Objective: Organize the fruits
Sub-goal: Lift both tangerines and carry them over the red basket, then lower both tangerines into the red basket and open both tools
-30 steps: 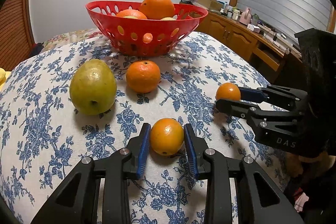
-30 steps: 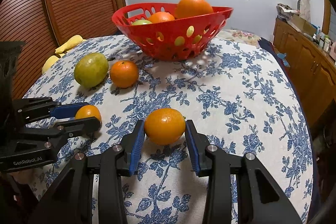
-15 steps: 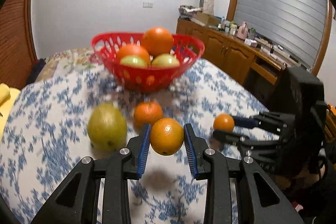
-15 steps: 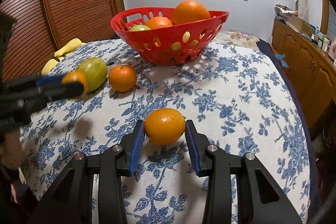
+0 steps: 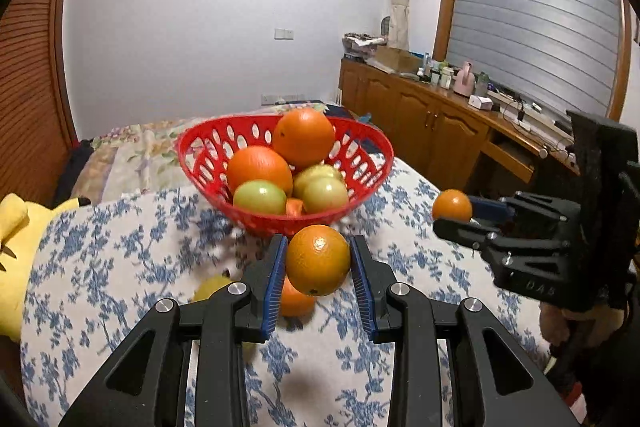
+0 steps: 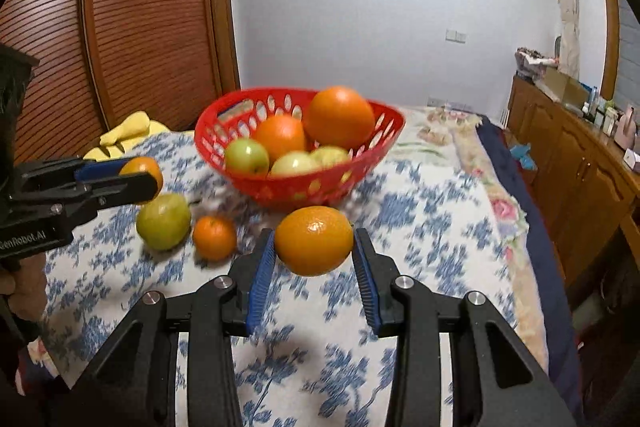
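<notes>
My left gripper [image 5: 319,267] is shut on a small orange [image 5: 318,259], held in the air above the floral tablecloth. My right gripper [image 6: 314,247] is shut on a larger orange [image 6: 314,240], also lifted off the cloth. Each gripper shows in the other's view, the right gripper [image 5: 454,215] at the right and the left gripper [image 6: 146,173] at the left. Ahead stands a red perforated basket [image 5: 360,167] [image 6: 384,143] with oranges and green apples. On the cloth lie a green pear [image 6: 163,221] and a tangerine [image 6: 214,237], both partly hidden behind my left fingers [image 5: 268,279] in the left wrist view.
A yellow plush toy [image 5: 16,247] lies at the table's left edge. A wooden sideboard [image 5: 440,123] with bottles and clutter runs along the right wall. A slatted wooden door [image 6: 120,19] stands behind the table on the left. A bed with a patterned quilt [image 6: 452,131] lies beyond the basket.
Both grippers have risen with their oranges off the tablecloth; the basket's inside now shows from above. The pear and tangerine stayed on the cloth.
</notes>
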A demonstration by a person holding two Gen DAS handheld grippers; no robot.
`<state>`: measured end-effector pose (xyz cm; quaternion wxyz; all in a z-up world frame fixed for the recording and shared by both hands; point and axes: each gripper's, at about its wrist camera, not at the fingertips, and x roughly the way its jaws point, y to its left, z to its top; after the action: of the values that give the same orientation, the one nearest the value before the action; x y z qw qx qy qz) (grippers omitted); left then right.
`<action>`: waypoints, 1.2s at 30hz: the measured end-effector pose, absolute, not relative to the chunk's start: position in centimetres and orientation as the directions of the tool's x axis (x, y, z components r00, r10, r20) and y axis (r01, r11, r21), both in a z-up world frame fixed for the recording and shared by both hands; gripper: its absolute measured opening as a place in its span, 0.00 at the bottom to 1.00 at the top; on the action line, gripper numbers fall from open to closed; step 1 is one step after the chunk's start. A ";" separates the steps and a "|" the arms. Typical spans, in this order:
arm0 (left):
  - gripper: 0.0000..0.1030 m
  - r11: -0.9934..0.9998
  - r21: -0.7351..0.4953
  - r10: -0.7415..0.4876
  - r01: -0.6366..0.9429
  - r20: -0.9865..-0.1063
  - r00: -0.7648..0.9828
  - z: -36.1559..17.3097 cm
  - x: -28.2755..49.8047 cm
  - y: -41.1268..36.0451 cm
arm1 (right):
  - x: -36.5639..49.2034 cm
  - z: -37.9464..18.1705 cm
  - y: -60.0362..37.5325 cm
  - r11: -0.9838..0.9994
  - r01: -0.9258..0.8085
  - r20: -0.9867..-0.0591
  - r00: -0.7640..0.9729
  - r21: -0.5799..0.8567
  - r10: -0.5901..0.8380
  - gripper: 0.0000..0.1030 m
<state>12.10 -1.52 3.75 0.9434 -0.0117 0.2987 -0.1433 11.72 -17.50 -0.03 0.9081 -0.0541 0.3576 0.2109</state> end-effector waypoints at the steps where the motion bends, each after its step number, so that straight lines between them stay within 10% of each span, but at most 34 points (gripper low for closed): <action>1: 0.32 0.960 -0.103 -0.272 0.260 -0.560 0.783 3.9 12.3 -1.5 | 12.0 0.3 -17.5 0.904 -0.424 -0.667 0.660 0.051 0.346 0.39; 36: 0.32 0.973 -0.067 -0.216 0.219 -0.594 0.775 4.0 22.2 -0.2 | 23.9 -2.3 -14.4 0.886 -0.462 -0.678 0.643 0.027 0.356 0.39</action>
<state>22.15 -0.21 4.02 0.9420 0.0031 0.3151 -0.1154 23.86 -14.36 -2.33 0.9034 -0.0746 0.3566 0.2262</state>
